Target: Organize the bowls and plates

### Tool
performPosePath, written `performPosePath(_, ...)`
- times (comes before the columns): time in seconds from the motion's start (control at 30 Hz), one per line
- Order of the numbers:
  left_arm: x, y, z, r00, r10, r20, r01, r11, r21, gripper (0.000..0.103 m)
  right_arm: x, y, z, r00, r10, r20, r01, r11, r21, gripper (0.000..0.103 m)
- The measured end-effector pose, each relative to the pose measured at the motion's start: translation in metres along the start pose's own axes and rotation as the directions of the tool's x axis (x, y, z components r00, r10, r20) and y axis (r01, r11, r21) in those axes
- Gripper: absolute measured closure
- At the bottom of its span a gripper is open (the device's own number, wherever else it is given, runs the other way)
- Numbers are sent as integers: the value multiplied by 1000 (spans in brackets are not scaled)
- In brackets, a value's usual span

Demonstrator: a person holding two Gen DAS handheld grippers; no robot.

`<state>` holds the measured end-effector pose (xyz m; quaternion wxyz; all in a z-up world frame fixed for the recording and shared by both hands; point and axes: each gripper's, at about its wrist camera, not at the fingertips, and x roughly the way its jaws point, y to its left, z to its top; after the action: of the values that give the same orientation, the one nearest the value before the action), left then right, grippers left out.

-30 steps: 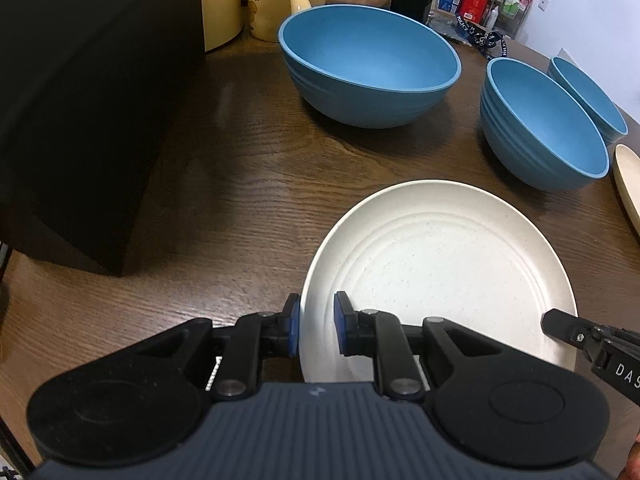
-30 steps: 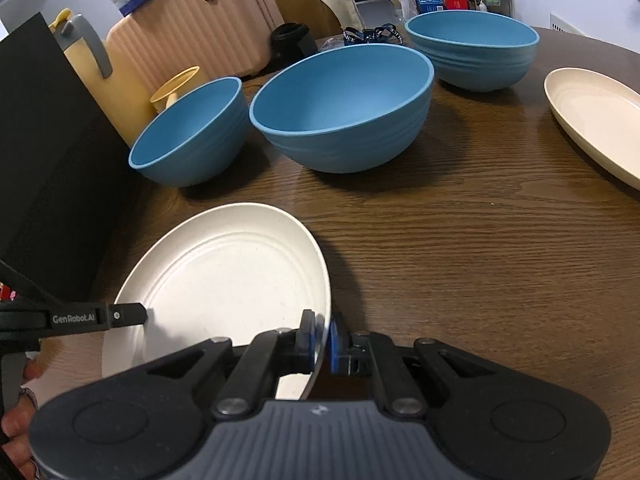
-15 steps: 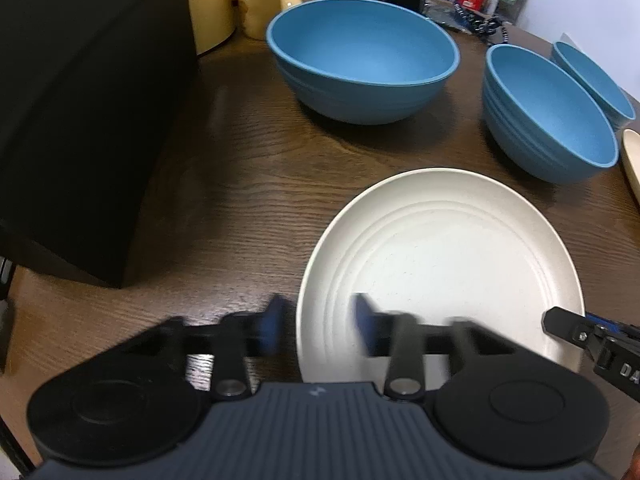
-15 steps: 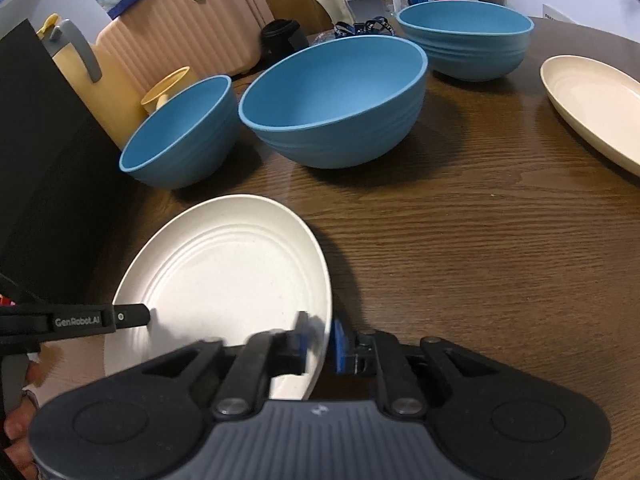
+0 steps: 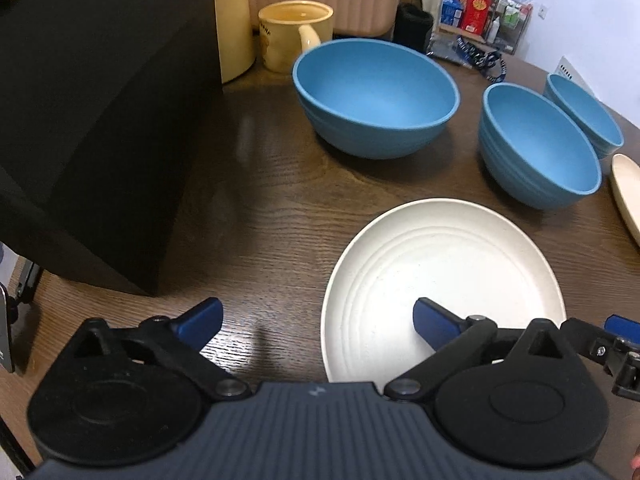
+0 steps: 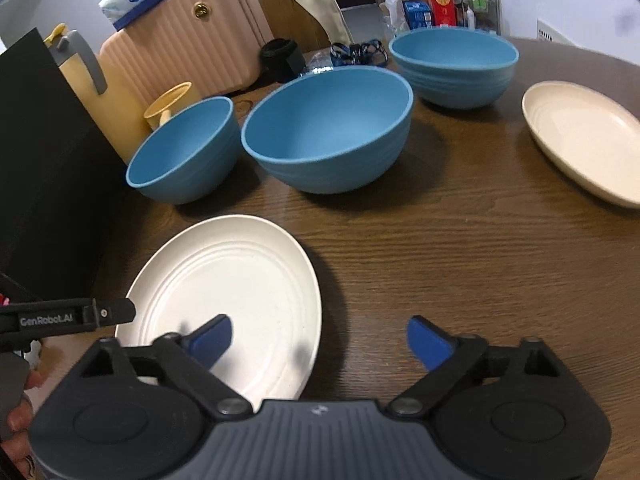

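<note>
A white ridged plate [image 5: 440, 276] [image 6: 240, 280] lies flat on the brown wooden table [image 5: 264, 200]. My left gripper [image 5: 318, 318] hangs just above its left rim, jaws opening wide, pads clear of the rim. My right gripper [image 6: 320, 338] straddles the plate's right rim, jaws also opening, touching nothing. Behind the plate stand three blue bowls: a large one [image 5: 376, 92] [image 6: 184, 152], a second [image 5: 536, 144] [image 6: 328, 132] and a third [image 5: 584, 116] [image 6: 452, 64]. A cream plate [image 6: 584, 136] [image 5: 628, 196] sits at the right.
A tall black box [image 5: 80, 140] walls off the left side. A yellow mug [image 5: 296, 36], a yellow jug [image 6: 92, 92] and a pink suitcase [image 6: 180, 36] stand behind the bowls. Bare wood [image 6: 460, 260] stretches right of the white plate. A hand [image 6: 16, 412] shows at the lower left.
Both grippers went from shut on the white plate's opposite rims to wide open, letting it go. Both have risen a little, and the plate now rests on the table.
</note>
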<state>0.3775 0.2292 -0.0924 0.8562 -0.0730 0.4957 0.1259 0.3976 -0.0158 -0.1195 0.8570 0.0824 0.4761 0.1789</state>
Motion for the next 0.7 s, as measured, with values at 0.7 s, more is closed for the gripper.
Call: performPosePath(0.7,-70,-17,-7,987,-107,116,100,993,61,0,-71,-10,-19,994,-67,83,63,996,58,0)
